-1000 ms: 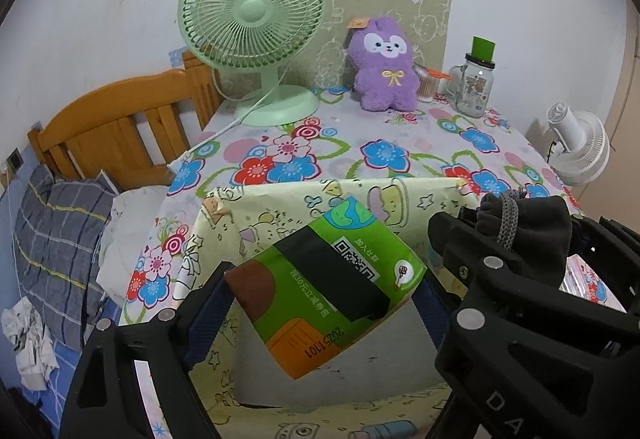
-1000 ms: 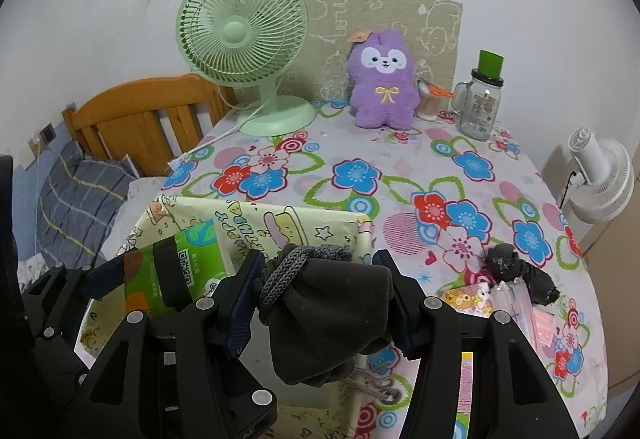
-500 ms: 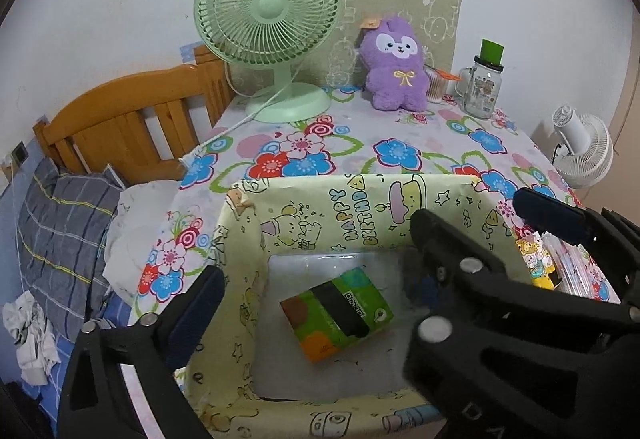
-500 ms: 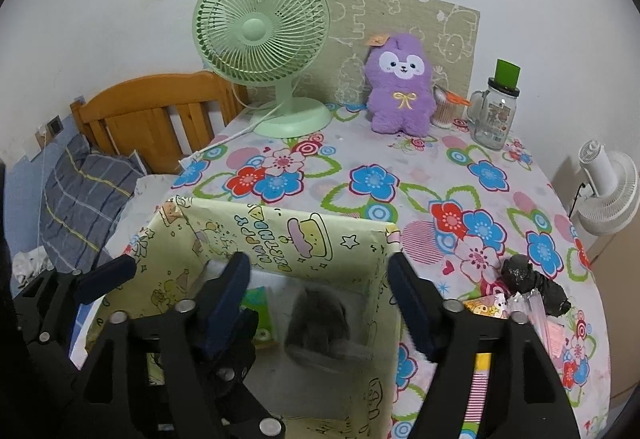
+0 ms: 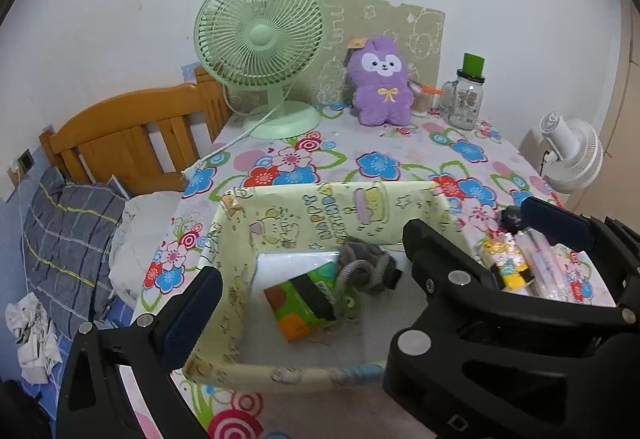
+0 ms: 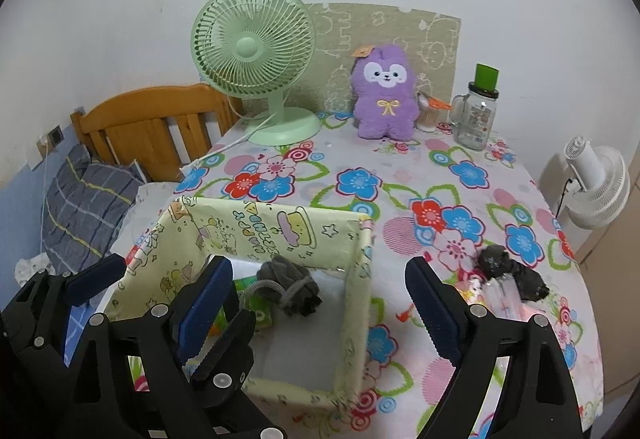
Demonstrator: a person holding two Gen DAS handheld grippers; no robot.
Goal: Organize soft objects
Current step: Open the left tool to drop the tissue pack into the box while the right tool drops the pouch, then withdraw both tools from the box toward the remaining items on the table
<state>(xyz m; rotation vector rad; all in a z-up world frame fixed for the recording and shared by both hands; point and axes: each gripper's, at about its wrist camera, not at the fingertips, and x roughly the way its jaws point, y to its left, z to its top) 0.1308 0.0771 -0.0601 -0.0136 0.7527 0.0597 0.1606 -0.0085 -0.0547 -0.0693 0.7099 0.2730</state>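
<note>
A yellow cartoon-print storage box stands at the near side of the flowered table. Inside it lie a green tissue pack and a grey knit item with a cord, partly on the pack. My left gripper is open and empty above the box's near left. My right gripper is open and empty above the box. Another dark soft item lies on the table to the right. A purple plush toy sits at the back.
A green desk fan with its cord stands at the back left. A glass jar with a green lid stands at the back right. Packets lie right of the box. A wooden bed frame and a white fan flank the table.
Both grippers opened and dropped their loads into the box: the tissue pack from the left, the grey knit item from the right. Both grippers then rose and pulled back.
</note>
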